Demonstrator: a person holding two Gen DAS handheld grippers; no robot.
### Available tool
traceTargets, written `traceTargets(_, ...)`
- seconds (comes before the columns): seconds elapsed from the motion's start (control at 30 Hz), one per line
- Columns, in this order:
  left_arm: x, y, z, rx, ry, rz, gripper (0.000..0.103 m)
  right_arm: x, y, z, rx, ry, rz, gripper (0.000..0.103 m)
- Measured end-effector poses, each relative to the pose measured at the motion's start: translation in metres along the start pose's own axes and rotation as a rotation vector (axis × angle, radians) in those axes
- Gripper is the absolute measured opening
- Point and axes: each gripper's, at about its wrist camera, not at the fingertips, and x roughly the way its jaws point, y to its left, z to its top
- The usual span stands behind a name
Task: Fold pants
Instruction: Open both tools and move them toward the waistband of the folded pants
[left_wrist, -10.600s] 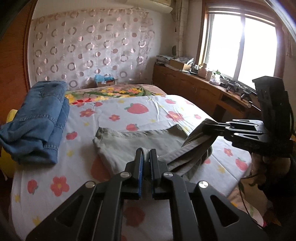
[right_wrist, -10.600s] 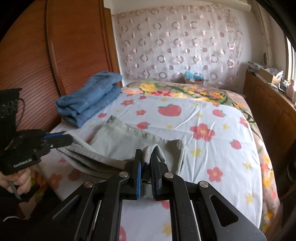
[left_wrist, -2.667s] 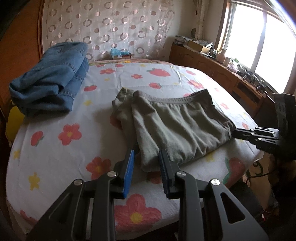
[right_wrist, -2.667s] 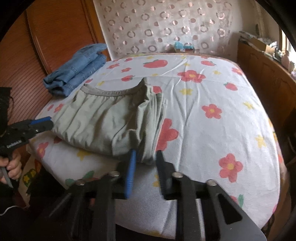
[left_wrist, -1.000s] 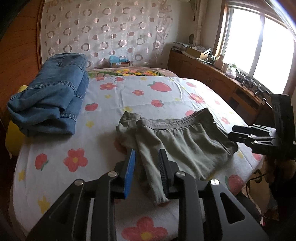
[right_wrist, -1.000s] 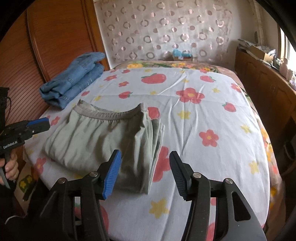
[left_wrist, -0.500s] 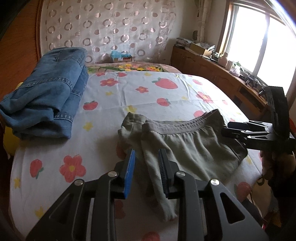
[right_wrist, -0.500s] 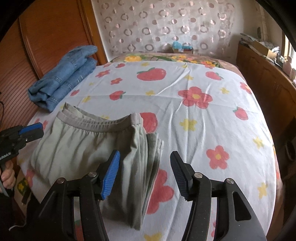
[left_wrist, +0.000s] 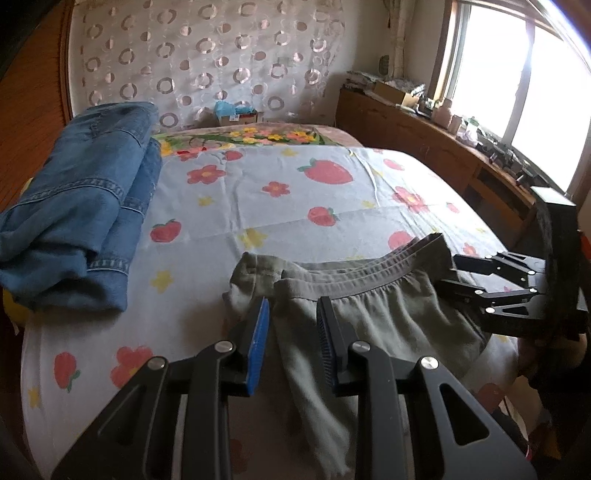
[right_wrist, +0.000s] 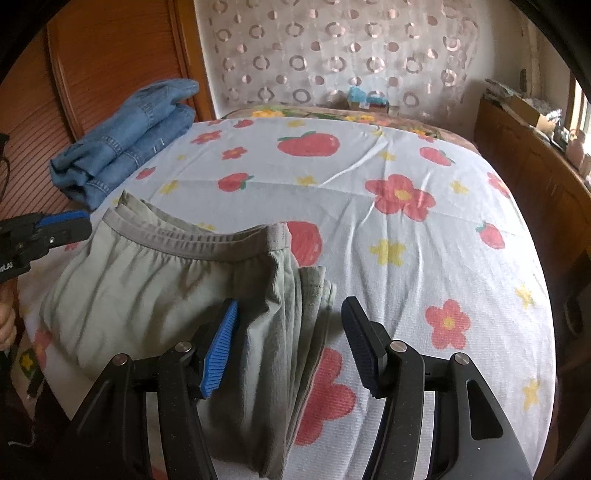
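The grey-green pants (left_wrist: 376, 314) lie folded on the bed near its front edge, waistband toward the far side. My left gripper (left_wrist: 293, 314) is open and empty, its jaws astride the pants' left folded edge. My right gripper (right_wrist: 290, 317) is wide open and empty, over the pants' right folded edge (right_wrist: 295, 325). The pants also fill the lower left of the right wrist view (right_wrist: 155, 288). The right gripper shows at the right of the left wrist view (left_wrist: 454, 275); the left gripper shows at the left edge of the right wrist view (right_wrist: 79, 223).
Folded blue jeans (left_wrist: 77, 210) lie at the bed's left side, also in the right wrist view (right_wrist: 125, 136). The bed sheet (left_wrist: 280, 206) has a flower and strawberry print. A wooden headboard panel (right_wrist: 110, 66) stands left, a wooden cabinet (left_wrist: 436, 147) right under the window.
Both grippers let go of the pants earlier and stay open. Over the last second both have moved forward and lower over the pants' two side edges.
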Motion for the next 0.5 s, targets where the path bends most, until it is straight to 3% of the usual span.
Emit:
traceTargets(0.23,0.023,0.003,-0.006,0.016,0.072,0.067,0.032,0.001,0.001,0.0,-0.009,-0.001,-0.004,0.059)
traceTargets(0.5,0.022,-0.001,-0.011,0.043,0.056,0.098,0.038,0.002,0.001,0.0,-0.01,-0.002,-0.004,0.059)
